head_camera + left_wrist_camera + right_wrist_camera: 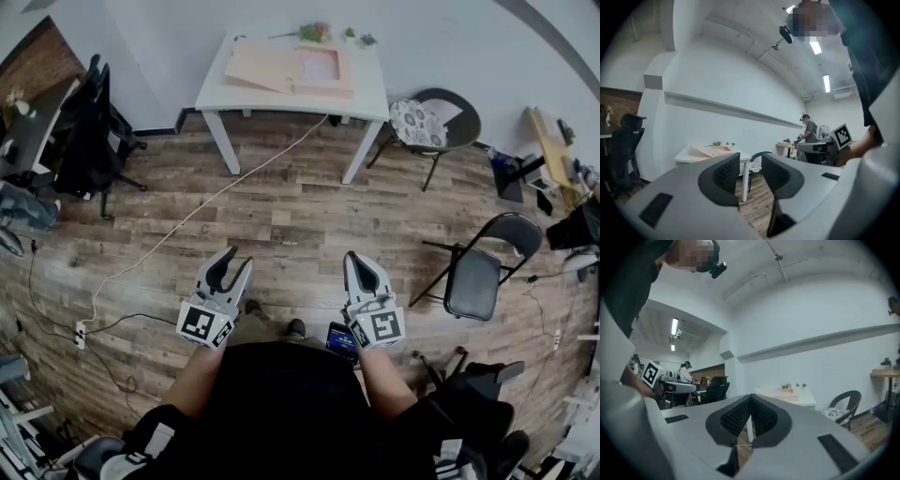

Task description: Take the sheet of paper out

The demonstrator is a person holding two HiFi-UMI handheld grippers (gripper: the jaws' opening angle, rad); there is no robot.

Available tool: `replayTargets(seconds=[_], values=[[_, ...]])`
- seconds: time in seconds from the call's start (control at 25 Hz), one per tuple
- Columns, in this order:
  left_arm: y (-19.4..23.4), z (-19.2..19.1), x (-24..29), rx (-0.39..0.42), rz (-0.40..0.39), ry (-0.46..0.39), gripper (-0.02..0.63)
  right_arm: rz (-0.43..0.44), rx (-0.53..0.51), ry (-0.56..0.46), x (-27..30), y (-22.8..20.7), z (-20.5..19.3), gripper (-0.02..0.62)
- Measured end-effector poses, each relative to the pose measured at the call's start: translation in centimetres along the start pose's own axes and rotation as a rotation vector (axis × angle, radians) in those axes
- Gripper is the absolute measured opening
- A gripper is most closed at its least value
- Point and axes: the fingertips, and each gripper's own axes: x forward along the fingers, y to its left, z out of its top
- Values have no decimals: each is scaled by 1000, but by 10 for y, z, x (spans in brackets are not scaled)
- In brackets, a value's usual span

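A white table (236,92) stands far ahead against the wall. A tan flat folder (272,67) lies on it, with a pink square sheet (320,66) on its right half. Both grippers hover over the wooden floor close to my body, well short of the table. My left gripper (234,262) is open and nothing sits between its jaws (750,161). My right gripper (357,259) has its tips together and is empty (751,399). Both gripper views show the table small in the distance (689,155) (806,401).
A black office chair (89,122) stands at the left. A round chair with a patterned cushion (420,122) sits by the table's right leg, and a black folding chair (476,277) is at the right. A white cable (187,220) crosses the floor. Other people work at benches (809,131).
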Motion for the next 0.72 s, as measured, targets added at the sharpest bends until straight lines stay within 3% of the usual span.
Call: replayTargets(seconds=[0.12, 0.32, 0.52, 0.72], values=[[-13, 9, -1, 38, -14, -31, 126, 38, -12, -45, -4, 1, 8, 8], [-29, 19, -5, 62, -37, -58, 126, 4, -13, -69, -22, -8, 17, 8], [-30, 22, -17, 52, -20, -74, 126, 47, 80, -54, -36, 0, 2, 8], [-38, 13, -22, 54, -27, -59, 126, 27, -17, -14, -51, 6, -3, 8]])
